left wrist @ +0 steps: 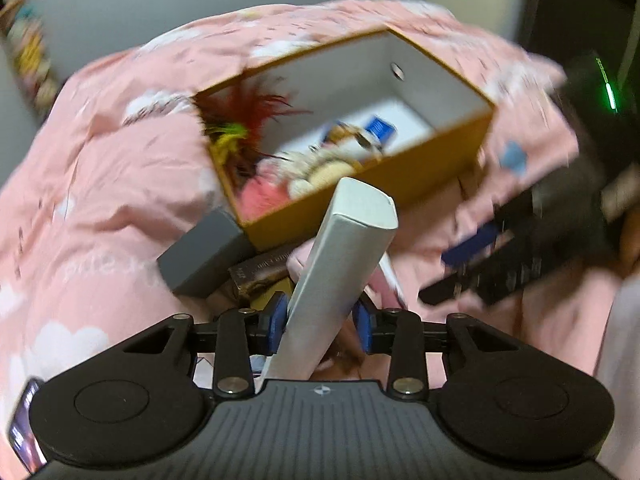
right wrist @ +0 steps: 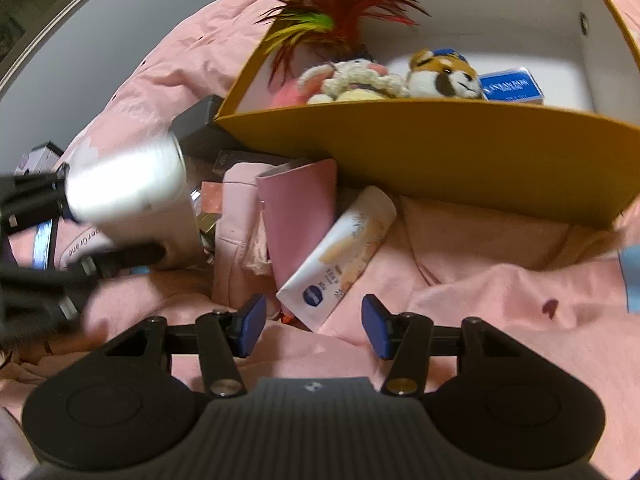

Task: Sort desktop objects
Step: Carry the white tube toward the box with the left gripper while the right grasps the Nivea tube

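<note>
My left gripper (left wrist: 320, 326) is shut on a long white box (left wrist: 340, 276), held tilted above the pink bedspread (left wrist: 100, 200), just short of the yellow open box (left wrist: 420, 172). The white box also shows blurred in the right wrist view (right wrist: 124, 184). The yellow box (right wrist: 420, 156) holds a feather toy (right wrist: 320, 24), plush toys (right wrist: 440, 74) and a small blue box (right wrist: 512, 86). My right gripper (right wrist: 314, 326) is open and empty, just above a white tube (right wrist: 340, 256) that lies beside a pink case (right wrist: 300, 216).
A grey box (left wrist: 204, 256) and a dark packet (left wrist: 260, 272) lie by the yellow box's near corner. The right gripper shows blurred at the right of the left wrist view (left wrist: 520, 256). A phone (left wrist: 24, 424) lies at lower left. A grey wall is behind.
</note>
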Available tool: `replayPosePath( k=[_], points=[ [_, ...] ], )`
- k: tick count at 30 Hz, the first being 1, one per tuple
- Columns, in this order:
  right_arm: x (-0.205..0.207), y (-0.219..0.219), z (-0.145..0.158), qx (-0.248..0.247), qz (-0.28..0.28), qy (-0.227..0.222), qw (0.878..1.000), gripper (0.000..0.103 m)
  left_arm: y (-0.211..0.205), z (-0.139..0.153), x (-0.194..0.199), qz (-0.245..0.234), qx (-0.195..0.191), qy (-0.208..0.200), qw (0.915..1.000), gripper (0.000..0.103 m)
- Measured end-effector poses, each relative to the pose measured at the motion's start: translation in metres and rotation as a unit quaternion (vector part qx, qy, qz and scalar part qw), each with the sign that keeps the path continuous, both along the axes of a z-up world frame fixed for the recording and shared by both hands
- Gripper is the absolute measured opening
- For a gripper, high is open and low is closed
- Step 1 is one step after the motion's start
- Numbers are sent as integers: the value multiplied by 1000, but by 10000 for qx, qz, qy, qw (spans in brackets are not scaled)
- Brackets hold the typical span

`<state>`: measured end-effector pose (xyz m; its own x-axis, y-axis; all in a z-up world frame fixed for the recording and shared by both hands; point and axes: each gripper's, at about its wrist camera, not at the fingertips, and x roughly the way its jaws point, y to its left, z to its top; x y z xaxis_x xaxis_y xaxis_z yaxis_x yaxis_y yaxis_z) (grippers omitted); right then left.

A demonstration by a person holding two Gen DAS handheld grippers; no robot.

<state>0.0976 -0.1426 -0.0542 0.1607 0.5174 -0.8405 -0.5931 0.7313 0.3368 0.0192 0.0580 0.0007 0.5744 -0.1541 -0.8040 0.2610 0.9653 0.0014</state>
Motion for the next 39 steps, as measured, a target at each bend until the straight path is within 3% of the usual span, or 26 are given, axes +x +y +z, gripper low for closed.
replayPosePath(
  k=[4, 9, 10, 12, 13, 16, 23, 28, 33, 39],
  points=[
    [2, 14, -3, -64, 209, -55, 9997, 55, 14, 11, 8, 514, -529, -45, 9973, 38],
    [1, 30, -13, -254, 475, -35, 9985, 55, 21, 11, 18, 816, -770, -67, 9937, 35],
    [1, 31, -16, -294, 488, -22, 9984, 54, 21, 8, 20, 854, -771, -66, 9933, 35],
    [2, 33, -22, -389, 485, 39, 9981, 36, 22, 3, 21, 916, -709, -94, 9932, 34],
    [3, 32, -24, -425, 447, 64, 9981, 34, 22, 0, 21, 959, -635, -100, 9933, 33],
    [3, 26, -23, -361, 337, 70, 9988, 30, 20, -7, 21, 1015, -507, -82, 9935, 33],
    [-8, 14, -14, -749, -67, -532, 9958, 19, 12, -16, 18, 1053, -373, -134, 9937, 33],
    [-2, 8, -27, -883, -149, -461, 9949, 19, 6, -30, 16, 1098, -182, 21, 9938, 33],
    [2, 17, -40, -849, -128, -349, 9957, 20, 10, -36, 12, 1210, -241, 117, 9923, 33],
    [2, 7, -27, -642, -305, -558, 9959, 12, 10, -33, 8, 1300, -250, 9, 9912, 33]
  ],
)
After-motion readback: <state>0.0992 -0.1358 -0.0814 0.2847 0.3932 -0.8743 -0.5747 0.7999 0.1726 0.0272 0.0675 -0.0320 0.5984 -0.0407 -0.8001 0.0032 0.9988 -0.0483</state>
